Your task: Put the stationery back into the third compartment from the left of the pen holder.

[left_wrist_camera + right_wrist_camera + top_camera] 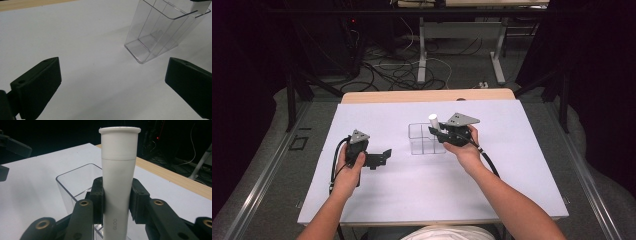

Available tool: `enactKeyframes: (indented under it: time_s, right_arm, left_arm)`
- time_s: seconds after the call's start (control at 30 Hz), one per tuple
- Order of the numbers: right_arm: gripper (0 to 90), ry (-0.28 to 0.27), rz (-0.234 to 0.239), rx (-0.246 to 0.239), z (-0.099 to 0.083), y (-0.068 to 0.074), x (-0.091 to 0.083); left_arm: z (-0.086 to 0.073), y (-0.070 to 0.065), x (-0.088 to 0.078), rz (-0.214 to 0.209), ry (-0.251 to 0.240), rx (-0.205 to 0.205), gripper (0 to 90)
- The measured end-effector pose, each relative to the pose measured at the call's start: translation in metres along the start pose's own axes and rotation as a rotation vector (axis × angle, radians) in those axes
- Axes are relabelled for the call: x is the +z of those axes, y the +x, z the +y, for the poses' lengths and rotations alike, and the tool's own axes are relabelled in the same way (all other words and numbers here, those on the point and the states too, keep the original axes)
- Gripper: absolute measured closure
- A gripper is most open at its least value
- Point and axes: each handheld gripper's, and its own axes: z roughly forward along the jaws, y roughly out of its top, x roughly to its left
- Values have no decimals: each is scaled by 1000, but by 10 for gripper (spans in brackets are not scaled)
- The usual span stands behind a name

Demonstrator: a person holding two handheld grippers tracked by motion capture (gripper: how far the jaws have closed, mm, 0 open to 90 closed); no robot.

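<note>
Nearest my right gripper point(117, 202), I read what looks like "gloo" running lengthwise up the white tube point(119, 170). It is a smooth, flat-capped cylinder, standing upright with the cap on top, pinched between my jaws above the clear divided bin point(426, 138). Farther left, my left gripper point(112, 85) rests wide apart, holding nothing.

Each hand-held gripper, left point(379, 158) and right point(435, 133), is black, topped by a grey three-cornered plate with small holes, and trails a black cable. The right unit's linkage arms carry brass-coloured pivot bushings. The person wears a white top, forearms unsleeved.
</note>
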Motion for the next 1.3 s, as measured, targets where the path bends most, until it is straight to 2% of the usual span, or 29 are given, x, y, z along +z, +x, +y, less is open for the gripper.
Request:
enactKeyframes:
  time_s: [0.07, 0.1, 0.2, 0.47, 0.73, 0.8, 0.9, 0.93, 1.13, 1.3]
  right_arm:
    - [687, 13, -3, 0, 0, -1, 0]
    - [687, -4, -1, -3, -1, -2, 1]
    - [687, 28, -3, -5, -2, -2, 2]
    - [685, 40, -7, -1, -8, -3, 4]
    - [680, 53, -12, 15, -11, -5, 3]
    - [646, 49, -12, 23, -11, -6, 2]
    - [555, 40, -27, 73, -11, -7, -2]
    - [526, 43, -25, 70, -10, -7, -4]
    - [378, 29, -92, 5, -1, -5, -24]
    - [311, 63, -112, 19, 3, -3, -37]
  left_arm:
    - [0, 0, 0, -4, 2, -6, 7]
    - [0, 0, 0, 0, 3, 1, 6]
    - [0, 1, 0, 1, 4, 5, 7]
    - [0, 1, -1, 0, 18, 13, 7]
    - [-1, 1, 1, 11, 4, 1, 7]
    - [-1, 1, 1, 13, -2, 5, 7]
    - [-1, 1, 1, 15, 1, 2, 7]
    - [-1, 2, 1, 15, 4, 6, 7]
    - [-1, 2, 1, 19, -5, -7, 7]
    - [-1, 4, -1, 19, 6, -7, 7]
